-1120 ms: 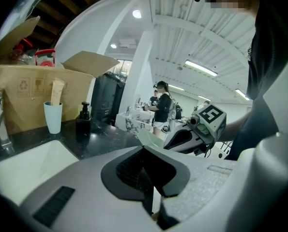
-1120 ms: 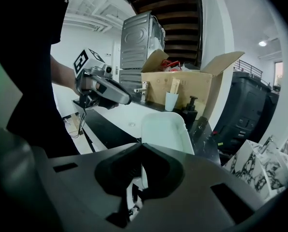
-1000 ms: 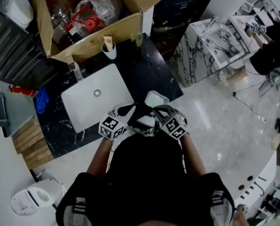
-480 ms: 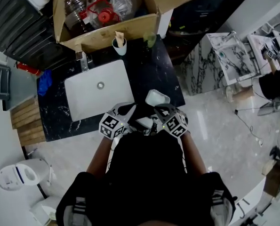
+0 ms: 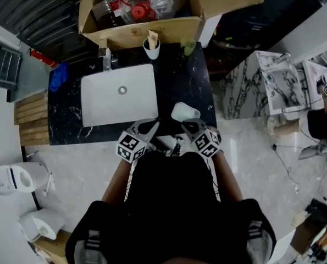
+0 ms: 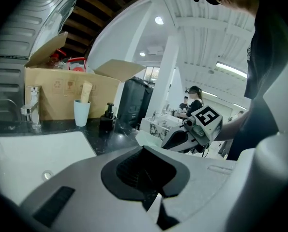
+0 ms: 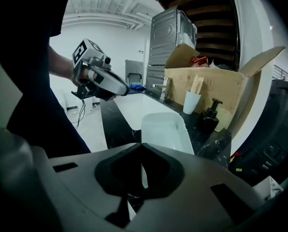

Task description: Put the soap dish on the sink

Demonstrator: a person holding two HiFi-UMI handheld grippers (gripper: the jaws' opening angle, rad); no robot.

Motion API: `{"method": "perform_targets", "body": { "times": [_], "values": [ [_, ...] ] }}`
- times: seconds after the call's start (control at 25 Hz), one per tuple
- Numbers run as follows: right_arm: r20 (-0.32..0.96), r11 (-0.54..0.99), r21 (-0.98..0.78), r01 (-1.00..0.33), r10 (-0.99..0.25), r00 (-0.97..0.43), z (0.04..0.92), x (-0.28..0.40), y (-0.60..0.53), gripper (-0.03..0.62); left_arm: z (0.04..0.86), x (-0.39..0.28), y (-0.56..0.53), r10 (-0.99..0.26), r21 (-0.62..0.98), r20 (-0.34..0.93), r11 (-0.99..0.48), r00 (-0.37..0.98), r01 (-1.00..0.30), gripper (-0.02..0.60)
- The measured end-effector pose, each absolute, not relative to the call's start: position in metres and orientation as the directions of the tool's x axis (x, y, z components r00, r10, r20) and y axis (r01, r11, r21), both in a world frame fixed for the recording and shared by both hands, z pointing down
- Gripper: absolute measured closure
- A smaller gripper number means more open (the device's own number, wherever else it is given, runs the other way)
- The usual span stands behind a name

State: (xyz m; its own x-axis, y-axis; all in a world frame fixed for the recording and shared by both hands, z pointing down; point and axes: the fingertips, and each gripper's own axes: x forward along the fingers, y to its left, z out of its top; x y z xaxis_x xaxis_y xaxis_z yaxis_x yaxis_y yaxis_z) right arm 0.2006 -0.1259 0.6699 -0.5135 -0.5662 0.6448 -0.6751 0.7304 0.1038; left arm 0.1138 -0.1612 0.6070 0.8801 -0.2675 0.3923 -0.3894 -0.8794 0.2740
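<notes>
The white soap dish (image 5: 185,112) hangs over the front right part of the black counter (image 5: 177,78), to the right of the white sink basin (image 5: 119,93). My right gripper (image 5: 187,125) is shut on the dish's near edge. In the right gripper view the soap dish (image 7: 164,129) juts out straight ahead of my right gripper (image 7: 141,151). My left gripper (image 5: 151,125) is shut on nothing at the counter's front edge, beside the basin's near right corner. In the left gripper view the sink basin (image 6: 32,153) lies to the left of my left gripper (image 6: 144,151).
An open cardboard box (image 5: 152,4) full of bottles stands behind the sink. In front of it are the faucet (image 5: 105,56), a white cup (image 5: 151,48) and a dark pump bottle (image 7: 212,115). A marble vanity (image 5: 256,87) stands to the right.
The head view has swung, so the counter now lies squarer and higher in the frame. Both grippers and the held dish keep about the same place at the counter's front.
</notes>
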Motion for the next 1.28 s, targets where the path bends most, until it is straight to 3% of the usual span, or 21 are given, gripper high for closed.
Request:
{"method": "perform_targets", "body": {
  "times": [1.28],
  "values": [
    [0.805, 0.916, 0.181, -0.358, -0.347, -0.481, 0.728, 0.218, -0.147, 0.597, 0.614, 0.104, -0.158, -0.479, 0.269, 0.392, -0.757, 0.786, -0.596, 0.581]
  ]
}}
